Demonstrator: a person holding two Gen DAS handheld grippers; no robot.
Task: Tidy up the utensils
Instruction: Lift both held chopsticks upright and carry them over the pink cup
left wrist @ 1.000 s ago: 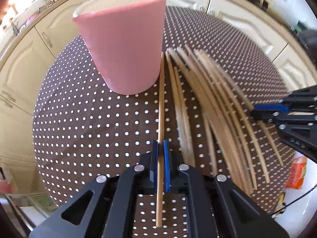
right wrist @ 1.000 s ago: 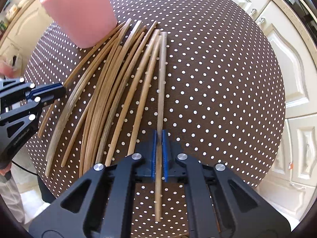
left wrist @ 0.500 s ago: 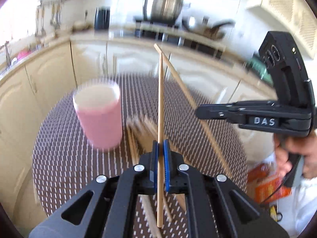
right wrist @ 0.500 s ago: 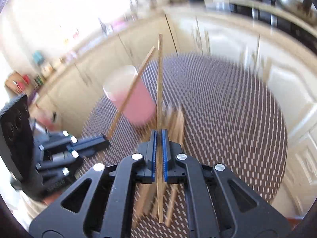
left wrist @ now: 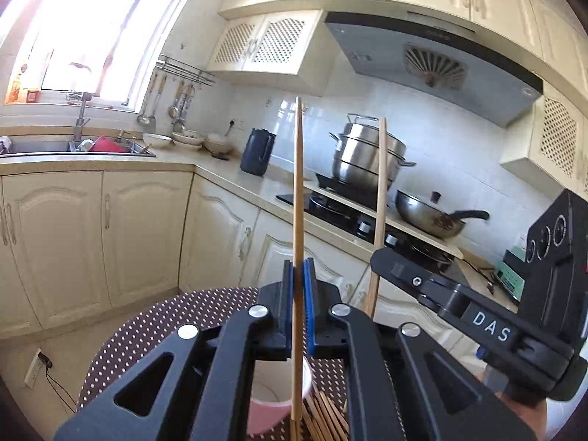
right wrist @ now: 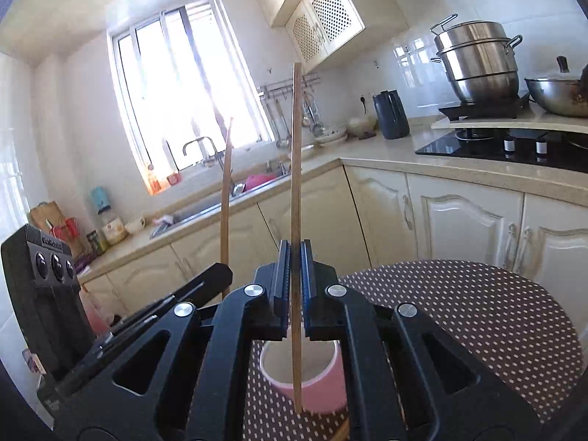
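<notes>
Much of the scene below is hidden: the black bodies of both tools cover most of the round brown white-dotted tabletop [right wrist: 477,301], and only a sliver of the loose pile of wooden chopsticks [left wrist: 327,419] shows at the bottom of the left wrist view, just beside the pink round cup [left wrist: 268,411]. In the right wrist view only part of that cup's rim and wall [right wrist: 316,389] is seen between the gripper links. The left hand-held gripper [left wrist: 299,301] points level toward the kitchen wall and stands above the cup, its blue pads pressed tight on a thin upright wooden chopstick [left wrist: 298,183] whose lower end hangs in front of the cup's mouth; whether it is inside cannot be told. The right hand-held gripper [right wrist: 293,275] is posed alike, clamped on a second upright wooden chopstick [right wrist: 296,169] over the cup. Each view shows the other tool close alongside, with its stick upright.
</notes>
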